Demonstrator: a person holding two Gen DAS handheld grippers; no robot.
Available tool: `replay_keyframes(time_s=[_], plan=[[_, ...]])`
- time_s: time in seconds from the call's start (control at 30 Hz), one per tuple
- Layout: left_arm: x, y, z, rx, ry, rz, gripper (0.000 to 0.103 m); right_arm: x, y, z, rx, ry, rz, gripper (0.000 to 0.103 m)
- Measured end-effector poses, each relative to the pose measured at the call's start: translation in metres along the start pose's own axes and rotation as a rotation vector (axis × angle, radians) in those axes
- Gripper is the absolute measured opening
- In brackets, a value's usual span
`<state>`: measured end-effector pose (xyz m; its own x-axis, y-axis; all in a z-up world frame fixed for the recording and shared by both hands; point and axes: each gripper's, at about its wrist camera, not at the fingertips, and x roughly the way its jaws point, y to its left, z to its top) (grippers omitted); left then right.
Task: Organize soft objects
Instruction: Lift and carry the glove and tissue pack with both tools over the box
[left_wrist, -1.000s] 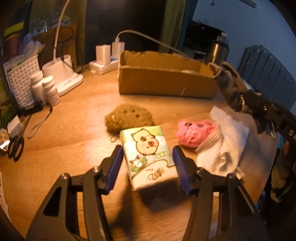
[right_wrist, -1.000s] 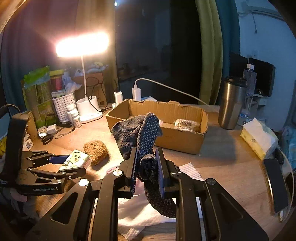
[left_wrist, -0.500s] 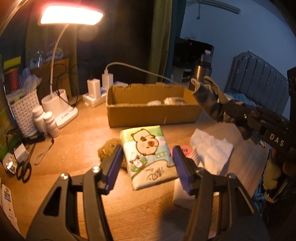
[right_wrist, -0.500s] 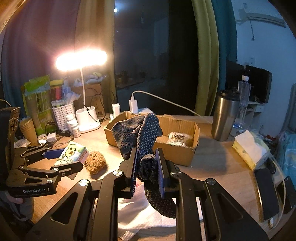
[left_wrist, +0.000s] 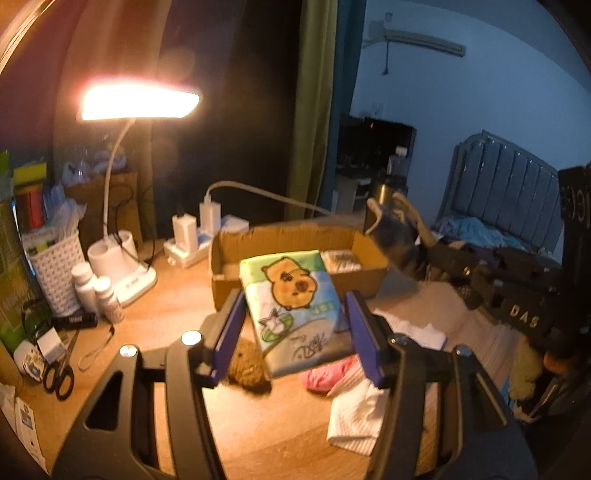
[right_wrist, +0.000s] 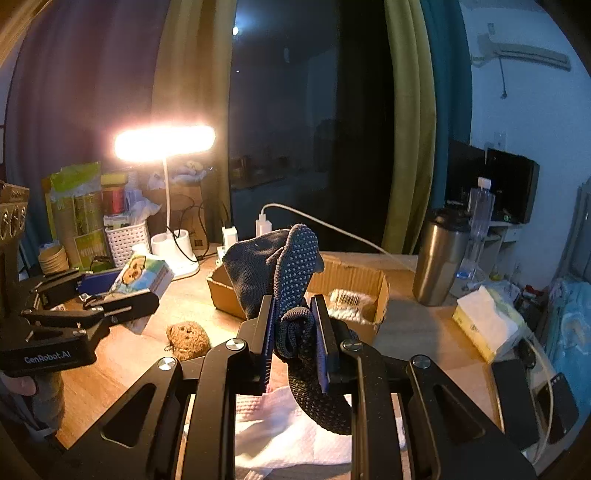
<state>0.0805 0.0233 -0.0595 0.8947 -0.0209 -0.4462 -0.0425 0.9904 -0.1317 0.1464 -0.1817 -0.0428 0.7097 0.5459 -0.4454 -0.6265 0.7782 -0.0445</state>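
Cardboard box (left_wrist: 295, 254) waits ahead on the tabletop (left_wrist: 177, 302); left tongs (left_wrist: 295, 332) pinch the tissue pack (left_wrist: 291, 306) aloft, right tongs (right_wrist: 293, 339) clamp a dangling glove (right_wrist: 277, 273), which could snag the rim.

The left gripper (left_wrist: 295, 325) is clamped on a tissue pack (left_wrist: 293, 306), held clear of the desk, fingers aimed toward twelve o'clock and tipped downward; the right gripper (right_wrist: 293, 332) pinches a dotted dark glove (right_wrist: 288, 273), its cuff drooping toward six o'clock.
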Motion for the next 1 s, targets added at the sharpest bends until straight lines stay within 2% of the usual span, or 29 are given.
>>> replay_keyframes(time_s=[0.37,1.0], plan=[[-0.01,-0.004,0.031,0.008,-0.096,0.016,0.057,-0.008,0.003,0.021,-0.022,-0.053,-0.011,0.02],[-0.001,0.009,0.062,0.007,-0.179,-0.015,0.057,0.003,0.005,0.051,-0.027,-0.101,-0.035,0.021]])
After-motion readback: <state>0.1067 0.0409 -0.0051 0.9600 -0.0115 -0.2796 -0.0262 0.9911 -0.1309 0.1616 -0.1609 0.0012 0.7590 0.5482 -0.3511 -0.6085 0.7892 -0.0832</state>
